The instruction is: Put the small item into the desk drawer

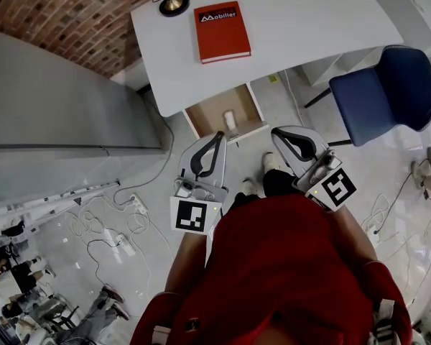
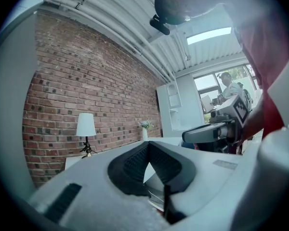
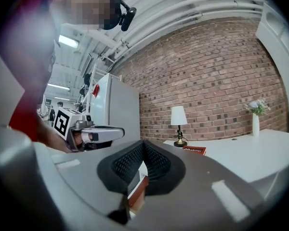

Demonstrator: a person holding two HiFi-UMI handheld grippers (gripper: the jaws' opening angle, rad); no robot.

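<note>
A small white cylinder-shaped item [image 1: 230,120] stands inside the open, wood-lined desk drawer [image 1: 209,113] under the white desk [image 1: 302,27]. My left gripper [image 1: 218,136] is held just in front of the drawer's front edge, its jaws shut with nothing between them. My right gripper [image 1: 276,131] hangs a little to the right of the drawer, also shut and empty. In the left gripper view the fingertips meet at the left gripper [image 2: 148,144], and the right gripper [image 2: 209,133] shows beside it. In the right gripper view the right gripper [image 3: 143,142] is closed too.
A red book [image 1: 222,31] and a lamp [image 1: 169,0] are on the desk. A blue chair [image 1: 388,92] stands at the right, and a tall grey cabinet [image 1: 57,106] at the left. Cables and a power strip [image 1: 122,243] lie on the floor.
</note>
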